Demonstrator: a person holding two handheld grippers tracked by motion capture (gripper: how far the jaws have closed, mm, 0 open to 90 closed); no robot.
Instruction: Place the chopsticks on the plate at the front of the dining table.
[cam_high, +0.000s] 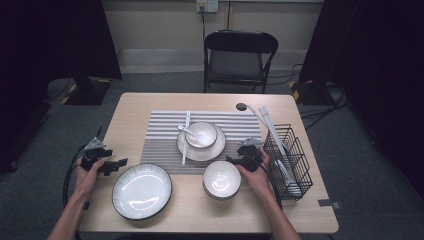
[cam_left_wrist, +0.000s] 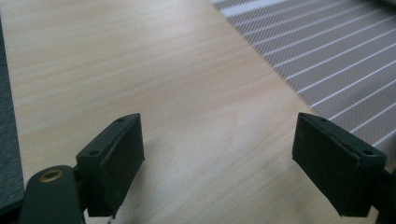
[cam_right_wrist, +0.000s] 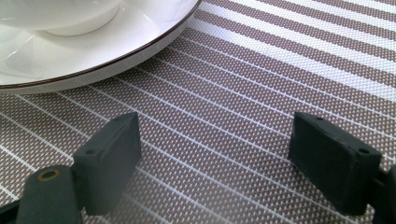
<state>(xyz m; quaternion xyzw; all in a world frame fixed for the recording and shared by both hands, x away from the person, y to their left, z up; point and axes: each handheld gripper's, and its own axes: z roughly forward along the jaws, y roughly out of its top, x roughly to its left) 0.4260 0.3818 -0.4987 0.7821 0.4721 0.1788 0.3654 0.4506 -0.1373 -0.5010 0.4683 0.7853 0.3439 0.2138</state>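
Note:
My left gripper (cam_high: 121, 164) rests open on the table's left edge, beside a large dark-rimmed plate (cam_high: 142, 191). In the left gripper view its jaws (cam_left_wrist: 219, 140) stand wide apart over bare wood (cam_left_wrist: 140, 70), with the striped placemat (cam_left_wrist: 336, 56) to the right. My right gripper (cam_high: 231, 160) is open just above an empty white bowl (cam_high: 221, 179). In the right gripper view it (cam_right_wrist: 215, 140) hovers over the placemat (cam_right_wrist: 261, 79), near a small plate (cam_right_wrist: 93, 56) carrying a bowl (cam_right_wrist: 60, 14). Nothing sits between either pair of jaws.
On the placemat (cam_high: 160, 145) the small plate (cam_high: 218, 148) holds a bowl (cam_high: 202, 134) with a spoon (cam_high: 186, 131); white chopsticks (cam_high: 186, 150) lie to its left. A black wire basket (cam_high: 290, 155) stands at the right edge. A folding chair (cam_high: 240, 55) is behind the table.

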